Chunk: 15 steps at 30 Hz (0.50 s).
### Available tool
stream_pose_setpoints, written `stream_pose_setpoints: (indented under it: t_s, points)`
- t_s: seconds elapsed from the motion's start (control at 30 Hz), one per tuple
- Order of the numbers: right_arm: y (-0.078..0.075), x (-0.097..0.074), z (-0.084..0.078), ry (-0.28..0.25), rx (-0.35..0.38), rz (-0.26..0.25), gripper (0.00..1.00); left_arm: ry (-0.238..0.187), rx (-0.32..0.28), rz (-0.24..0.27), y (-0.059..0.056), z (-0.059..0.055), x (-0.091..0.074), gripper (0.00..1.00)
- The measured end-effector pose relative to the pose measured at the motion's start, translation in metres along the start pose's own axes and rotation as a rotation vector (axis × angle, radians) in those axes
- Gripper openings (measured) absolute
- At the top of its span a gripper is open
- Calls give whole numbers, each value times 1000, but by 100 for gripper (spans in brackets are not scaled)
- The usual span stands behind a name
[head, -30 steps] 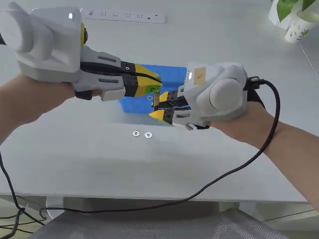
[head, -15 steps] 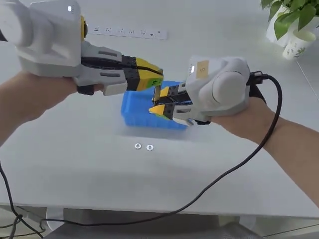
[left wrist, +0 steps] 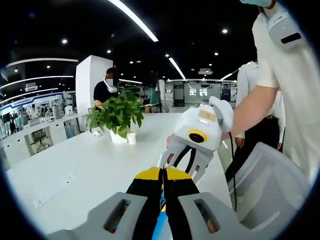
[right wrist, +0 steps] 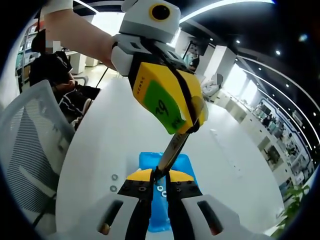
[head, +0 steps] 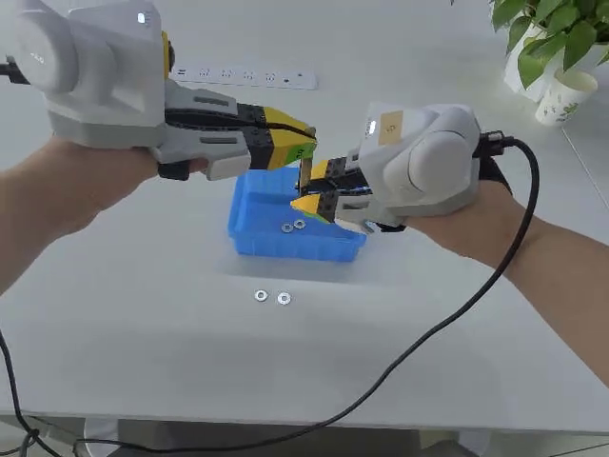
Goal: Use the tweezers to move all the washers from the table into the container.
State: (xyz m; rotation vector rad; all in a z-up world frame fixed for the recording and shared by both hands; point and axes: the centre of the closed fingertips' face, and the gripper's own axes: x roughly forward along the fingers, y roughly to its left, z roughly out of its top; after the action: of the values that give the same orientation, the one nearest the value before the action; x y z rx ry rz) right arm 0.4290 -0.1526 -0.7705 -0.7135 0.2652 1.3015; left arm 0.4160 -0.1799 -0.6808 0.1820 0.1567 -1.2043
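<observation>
We look down on a white desk where a person holds a tool in each hand. The left tool, white with black jaws and yellow tips, reaches in from the left. Its jaws are pressed together around the upper end of thin metal tweezers. The right tool, a rounded white body trailing a black cable, comes in from the right. Its jaws are drawn narrow and pinch the lower end of the tweezers. In the right gripper view the tweezers run as a slanted strip from one tool's tips to the other's.

Both sets of tips hang above a blue rectangular plastic container, which sits on the desk below them. Two small silver ring washers lie side by side on the container's floor. Two more washers rest on the bare desk just in front of the container, close together but apart from it.

At the far edge of the desk lies a white power strip, and at the far right stands a green leafy plant in a white cup.
</observation>
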Motion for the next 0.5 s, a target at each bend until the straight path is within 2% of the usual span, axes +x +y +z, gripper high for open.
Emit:
stream_pose_setpoints:
  t_s: [0.13,0.5]
  points:
    - [-2,2,-10,11,8,0,10,0,-23,-12,4,-7,9,3]
    - [-8,8,-32,30,37,1,10,23,-33,-23,16,-23,28,3]
